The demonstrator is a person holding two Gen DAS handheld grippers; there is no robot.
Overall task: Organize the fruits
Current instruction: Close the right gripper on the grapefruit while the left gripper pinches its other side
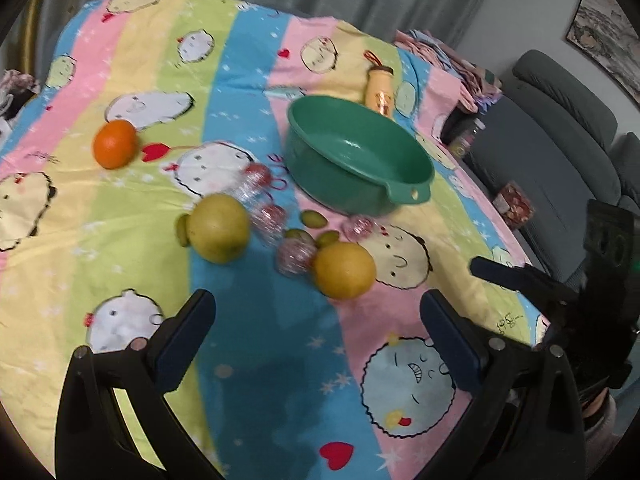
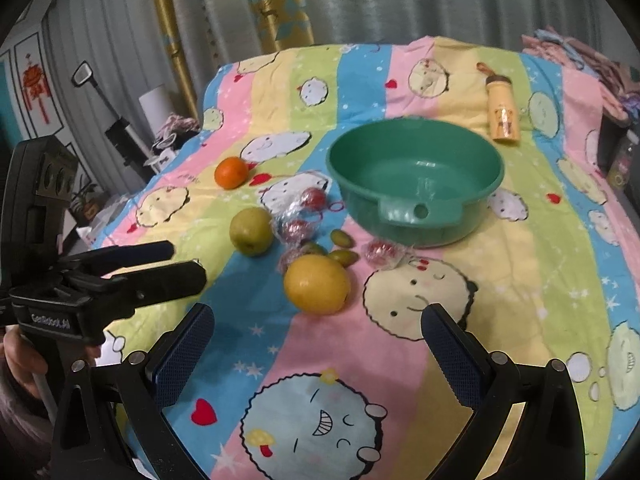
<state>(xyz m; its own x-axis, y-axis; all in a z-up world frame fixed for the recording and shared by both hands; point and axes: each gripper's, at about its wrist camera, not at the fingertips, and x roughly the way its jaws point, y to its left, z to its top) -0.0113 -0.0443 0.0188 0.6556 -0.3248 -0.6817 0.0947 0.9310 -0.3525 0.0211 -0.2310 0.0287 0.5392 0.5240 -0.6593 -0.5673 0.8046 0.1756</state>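
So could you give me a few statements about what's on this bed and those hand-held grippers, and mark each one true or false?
1. The green basin has no fruit in it. True.
2. The orange is touching the basin. False: it lies apart, well off to the left of it.
3. The left hand-held gripper is clamped on the yellow fruit. False: its jaws are wide open and hold nothing.
4. The right hand-held gripper is open too. True.
5. A yellow bottle lies on the sheet beyond the basin. True.
6. The green apple is inside the basin. False: it lies on the sheet, left of the basin.
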